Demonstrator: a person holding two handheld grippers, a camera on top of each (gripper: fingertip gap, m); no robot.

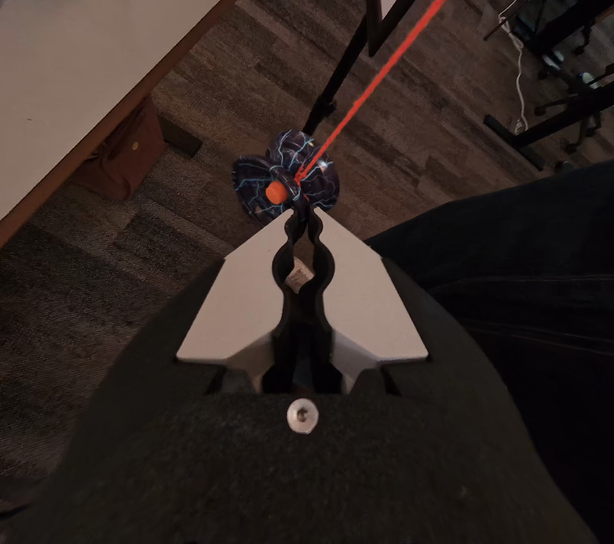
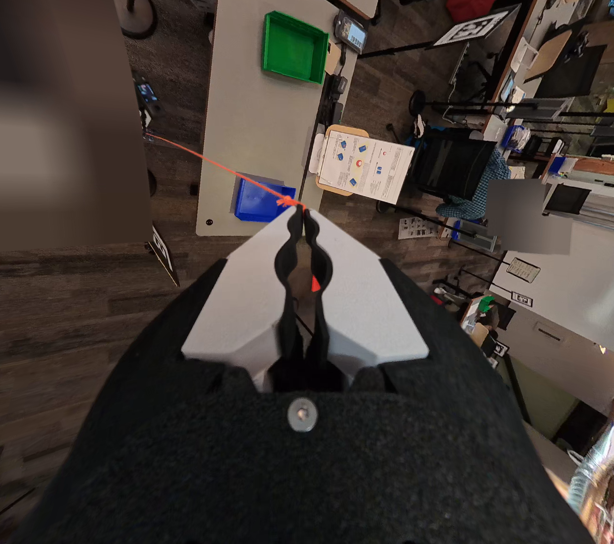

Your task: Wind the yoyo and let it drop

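Observation:
A dark blue yoyo (image 1: pixel 285 174) with a lightning pattern and an orange axle cap is held above the floor. My left gripper (image 1: pixel 300 212) is shut on the rim of one of its halves. An orange string (image 1: pixel 398 46) runs taut from the yoyo's groove up to the upper right. In the right wrist view my right gripper (image 2: pixel 303 210) is shut on the knotted end of the same orange string (image 2: pixel 212 160), which stretches away to the left. The yoyo does not show in the right wrist view.
A white table (image 1: pixel 83 46) stands at the left, a person's dark trouser leg (image 1: pixel 515 262) at the right, black stand legs (image 1: pixel 349 62) behind. Below the right gripper a grey table (image 2: pixel 252 112) holds a green tray (image 2: pixel 294 47) and a blue bin (image 2: pixel 259 200); a clipboard (image 2: pixel 362 164) lies beside it. Spacing between my two grippers at the tips: around 95 cm.

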